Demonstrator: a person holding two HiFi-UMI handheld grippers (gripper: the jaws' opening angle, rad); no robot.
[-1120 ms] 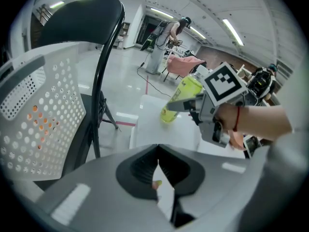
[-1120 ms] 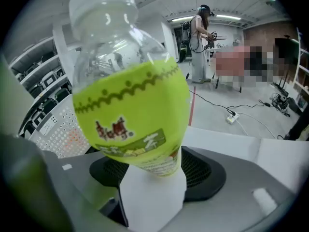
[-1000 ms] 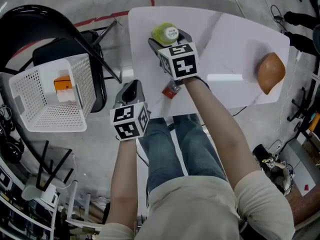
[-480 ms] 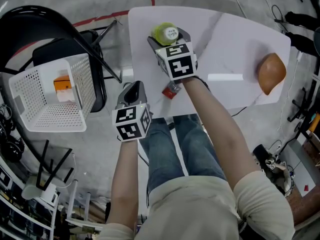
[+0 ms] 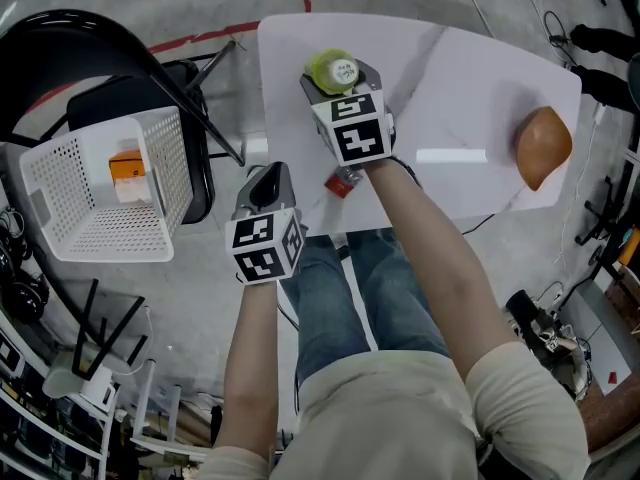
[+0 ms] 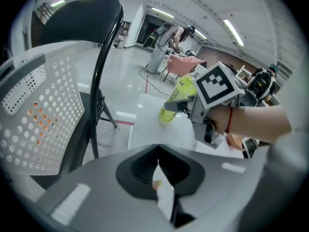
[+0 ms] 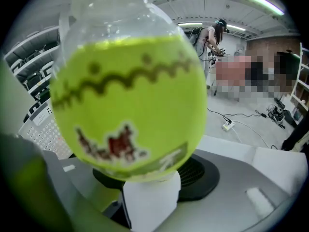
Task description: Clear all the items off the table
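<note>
A yellow-green bottle [image 5: 335, 67] with a white cap stands on the white table [image 5: 470, 88] near its far left side. My right gripper [image 5: 338, 76] reaches over the table, one jaw on each side of the bottle. Its jaws have just been closing, and they stand open around the bottle. In the right gripper view the bottle [image 7: 130, 100] fills the frame, with bare space on its right side. My left gripper [image 5: 264, 180] hangs shut and empty off the table's near left edge. From there I see the bottle [image 6: 176, 98] and the right gripper [image 6: 181, 103].
An orange-brown rounded object [image 5: 542, 145] lies at the table's right end. A white perforated basket [image 5: 100, 193] rests on a black folding chair [image 5: 60, 48] to the left, holding an orange item [image 5: 127, 173]. People stand far off in the room.
The right gripper's jaws have drawn in a little around the bottle. The left gripper and the bottle have not moved.
</note>
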